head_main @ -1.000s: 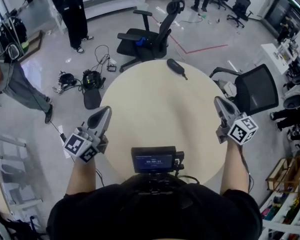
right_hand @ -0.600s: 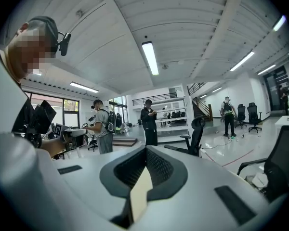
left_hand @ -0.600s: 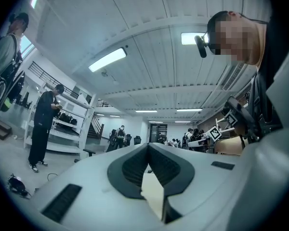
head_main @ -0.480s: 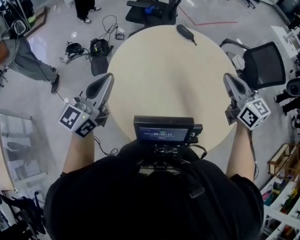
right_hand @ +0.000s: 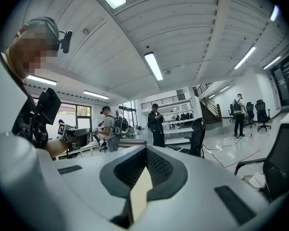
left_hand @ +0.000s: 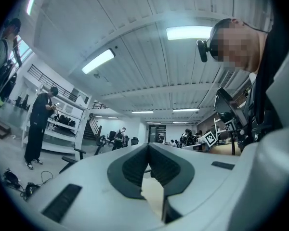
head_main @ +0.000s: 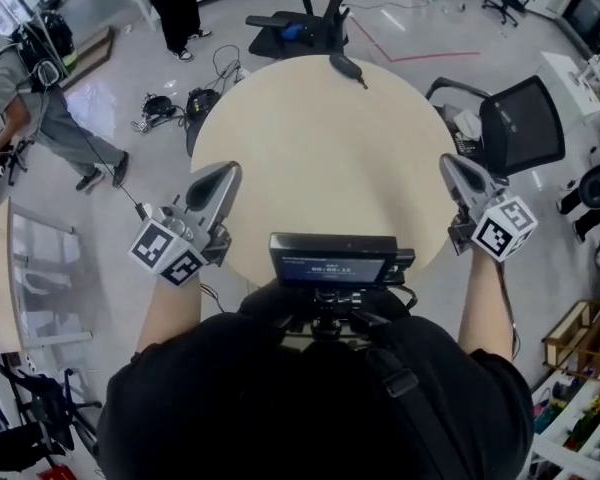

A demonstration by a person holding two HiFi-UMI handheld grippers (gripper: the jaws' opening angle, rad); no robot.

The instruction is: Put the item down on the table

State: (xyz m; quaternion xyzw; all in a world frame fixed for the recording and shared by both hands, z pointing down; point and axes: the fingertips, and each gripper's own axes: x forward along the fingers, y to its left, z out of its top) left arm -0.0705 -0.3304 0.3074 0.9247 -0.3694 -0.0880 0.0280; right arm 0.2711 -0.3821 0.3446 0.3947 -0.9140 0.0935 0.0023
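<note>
A black oblong item [head_main: 345, 67] with a thin tail lies on the far edge of the round beige table [head_main: 320, 158]. My left gripper [head_main: 227, 172] hovers at the table's near left rim, shut, with nothing between its jaws. My right gripper [head_main: 451, 164] hovers at the near right rim, also shut and empty. Both point up and away from me, far from the item. In the left gripper view the left gripper [left_hand: 148, 146] shows closed tips against the ceiling. In the right gripper view the right gripper [right_hand: 146, 148] looks the same.
A black office chair [head_main: 321, 16] stands beyond the table and a mesh chair [head_main: 520, 123] at its right. Cables and bags [head_main: 195, 103] lie on the floor at left, near a walking person [head_main: 40, 88]. A small screen [head_main: 332, 260] sits on my chest.
The head view has shifted, so the table sits differently in frame. Both grippers stay at the near rim, shut and empty. The black item has not moved on the table.
</note>
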